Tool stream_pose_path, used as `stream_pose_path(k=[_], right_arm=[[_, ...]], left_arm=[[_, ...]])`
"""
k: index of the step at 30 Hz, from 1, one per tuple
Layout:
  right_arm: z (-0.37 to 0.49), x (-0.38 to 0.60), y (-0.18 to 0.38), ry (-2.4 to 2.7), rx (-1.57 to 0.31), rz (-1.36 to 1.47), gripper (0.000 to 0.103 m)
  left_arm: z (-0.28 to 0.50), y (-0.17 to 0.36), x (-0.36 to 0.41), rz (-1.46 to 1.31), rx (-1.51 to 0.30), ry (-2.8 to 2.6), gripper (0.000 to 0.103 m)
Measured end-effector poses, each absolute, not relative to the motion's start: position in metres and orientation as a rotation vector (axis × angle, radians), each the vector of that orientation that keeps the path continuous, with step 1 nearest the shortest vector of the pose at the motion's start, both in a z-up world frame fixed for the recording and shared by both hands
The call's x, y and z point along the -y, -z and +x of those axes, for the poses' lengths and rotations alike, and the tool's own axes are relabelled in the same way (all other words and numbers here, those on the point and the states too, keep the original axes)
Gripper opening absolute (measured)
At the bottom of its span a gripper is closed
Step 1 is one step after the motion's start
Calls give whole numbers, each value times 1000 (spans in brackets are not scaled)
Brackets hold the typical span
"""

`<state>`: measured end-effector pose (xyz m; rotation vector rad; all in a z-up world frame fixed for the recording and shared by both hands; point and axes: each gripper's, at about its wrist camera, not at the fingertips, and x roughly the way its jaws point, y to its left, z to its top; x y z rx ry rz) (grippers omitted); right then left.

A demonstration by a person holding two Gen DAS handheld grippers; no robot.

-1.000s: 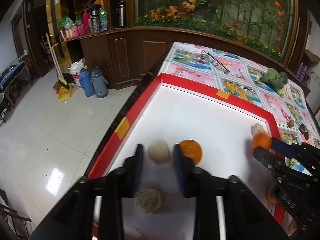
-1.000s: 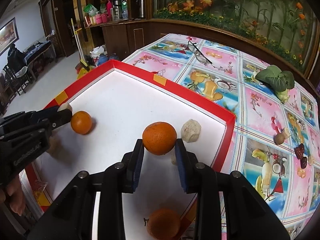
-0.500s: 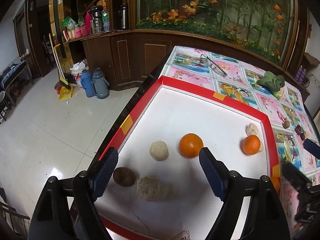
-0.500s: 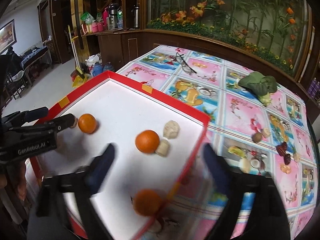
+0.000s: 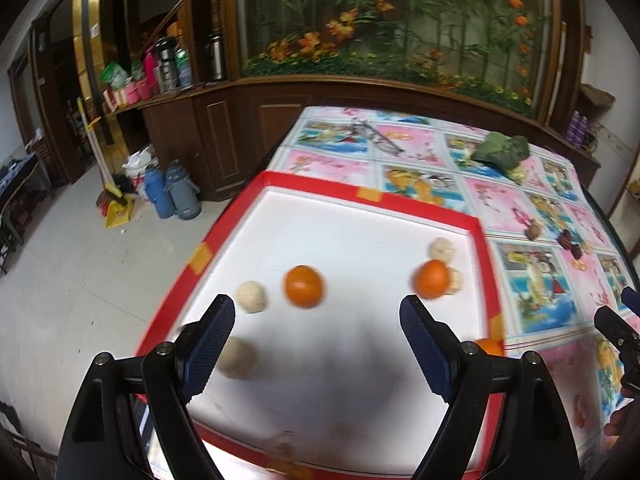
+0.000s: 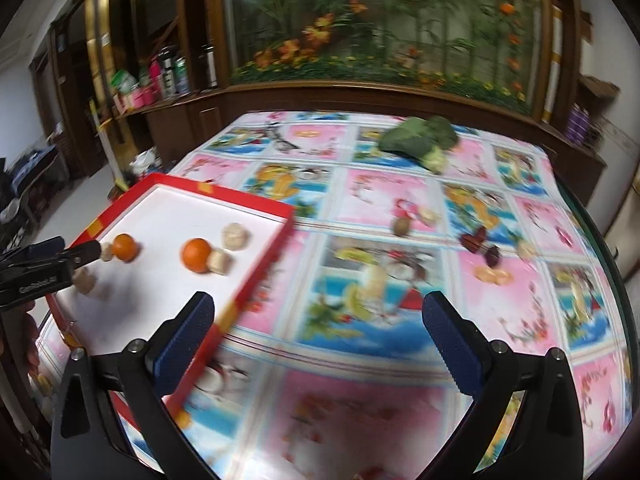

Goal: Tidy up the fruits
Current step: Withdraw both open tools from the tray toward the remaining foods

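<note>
A red-rimmed white tray holds two oranges and several pale lumpy fruits. The same oranges show in the right wrist view. A third orange peeks out at the tray's right rim. My left gripper is open and empty, raised above the tray's near half. My right gripper is open and empty, above the tablecloth right of the tray. The left gripper's tip shows at the left edge of the right wrist view.
A pink picture tablecloth covers the table. On it lie green leafy vegetables, a small brown fruit, dark dried fruits and orange pieces. Glasses lie at the far side. Floor and thermos jugs are to the left.
Both grippers opened, released their fruit and pulled back and up from the tray. The right gripper swung to the right over the tablecloth. Its orange now rests in the tray.
</note>
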<state>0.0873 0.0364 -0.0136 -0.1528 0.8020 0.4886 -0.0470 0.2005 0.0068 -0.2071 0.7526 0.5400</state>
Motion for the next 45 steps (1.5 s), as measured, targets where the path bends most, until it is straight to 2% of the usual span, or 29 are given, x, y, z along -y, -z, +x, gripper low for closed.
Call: stream_pose_path(k=[9, 11, 12, 23, 45], right_arm=[[83, 46, 17, -354, -819, -83, 103], [82, 67, 18, -317, -823, -75, 103], [82, 78, 19, -296, -828, -69, 103], [93, 180, 29, -128, -872, 81, 103], [157, 187, 41, -145, -898, 55, 103]], left_arm=[[-13, -3, -134, -134, -777, -378, 85], [-2, 2, -116, -113, -796, -316, 92], [4, 4, -105, -96, -802, -282, 103], [42, 6, -43, -3, -822, -144, 102], [117, 26, -23, 5, -868, -131, 102]])
